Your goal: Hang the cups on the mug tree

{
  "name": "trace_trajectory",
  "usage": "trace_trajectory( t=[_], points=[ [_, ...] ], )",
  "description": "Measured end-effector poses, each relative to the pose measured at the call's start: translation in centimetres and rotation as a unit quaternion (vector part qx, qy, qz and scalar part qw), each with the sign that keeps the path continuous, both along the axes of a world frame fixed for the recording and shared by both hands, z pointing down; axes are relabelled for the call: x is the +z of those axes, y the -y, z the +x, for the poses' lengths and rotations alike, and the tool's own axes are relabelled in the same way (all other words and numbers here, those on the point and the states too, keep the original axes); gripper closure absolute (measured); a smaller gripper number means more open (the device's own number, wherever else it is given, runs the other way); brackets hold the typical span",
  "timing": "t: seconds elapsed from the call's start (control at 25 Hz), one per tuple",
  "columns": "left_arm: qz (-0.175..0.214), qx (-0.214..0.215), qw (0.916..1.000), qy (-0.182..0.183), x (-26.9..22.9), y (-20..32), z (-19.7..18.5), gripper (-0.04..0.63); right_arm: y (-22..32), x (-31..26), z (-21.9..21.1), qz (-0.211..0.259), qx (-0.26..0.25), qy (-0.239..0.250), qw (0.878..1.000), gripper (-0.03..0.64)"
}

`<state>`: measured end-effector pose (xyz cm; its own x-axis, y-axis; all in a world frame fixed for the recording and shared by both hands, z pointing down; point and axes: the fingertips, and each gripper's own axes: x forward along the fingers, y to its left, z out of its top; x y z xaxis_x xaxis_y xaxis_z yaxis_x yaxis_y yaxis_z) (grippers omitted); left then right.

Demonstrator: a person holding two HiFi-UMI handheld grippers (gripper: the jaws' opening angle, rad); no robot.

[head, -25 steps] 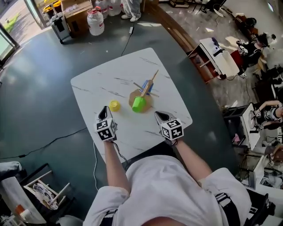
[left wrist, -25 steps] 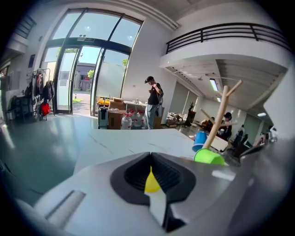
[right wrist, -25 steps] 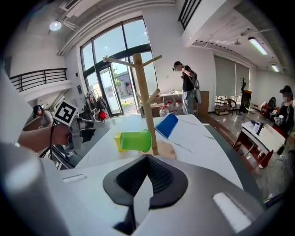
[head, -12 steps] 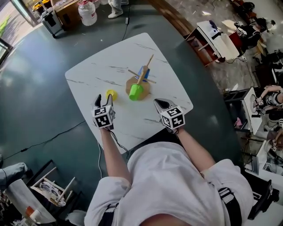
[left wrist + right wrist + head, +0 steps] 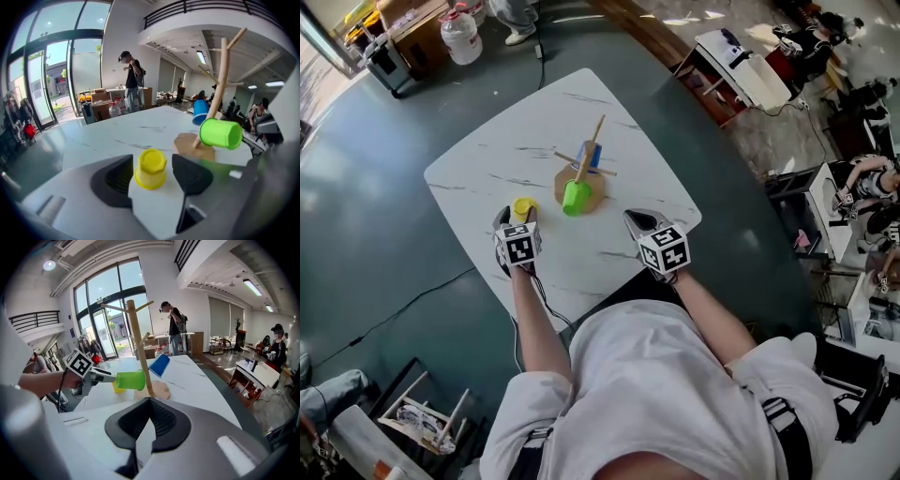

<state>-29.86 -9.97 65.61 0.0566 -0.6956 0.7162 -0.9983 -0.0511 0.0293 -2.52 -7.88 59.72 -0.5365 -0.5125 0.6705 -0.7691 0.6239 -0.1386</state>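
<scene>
The left gripper (image 5: 517, 221), whose jaws have just been opening wide, is straddling the upturned yellow cup (image 5: 151, 168) at the table's (image 5: 487, 159) near left, pads not touching it. The right gripper (image 5: 140, 427) is waiting, jaws together, empty. Farther right, the mug tree (image 5: 584, 164) is already carrying a green cup (image 5: 573, 197) and a blue cup (image 5: 592, 155); only the yellow one seems left.

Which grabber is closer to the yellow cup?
Left. The left gripper has just been opening its jaws, which stand either side of the yellow cup, not squeezing it. The right gripper is shut, farther off, beyond the mug tree.
</scene>
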Motion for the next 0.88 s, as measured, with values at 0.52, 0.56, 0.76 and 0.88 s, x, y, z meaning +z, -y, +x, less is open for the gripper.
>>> trace_trajectory(
  t=[0.52, 0.56, 0.76, 0.88],
  points=[
    [0.003, 0.000, 0.9997, -0.025, -0.3, 1.0, 1.2, 0.388, 0.3, -0.6, 0.7, 0.005, 0.014, -0.001, 1.000, 0.617],
    [0.012, -0.005, 0.9994, -0.031, -0.9, 1.2, 1.2, 0.388, 0.4, -0.7, 0.5, 0.006, 0.012, -0.001, 1.000, 0.618],
    [0.049, 0.020, 0.9985, -0.016, -3.5, 2.6, 1.3, 0.388, 0.3, -0.6, -0.2, 0.006, 0.000, -0.001, 1.000, 0.617],
    [0.070, 0.020, 0.9972, -0.019, -5.3, 3.0, 1.1, 0.388, 0.2, -0.7, -0.4, 0.007, -0.004, 0.000, 1.000, 0.617]
  ],
)
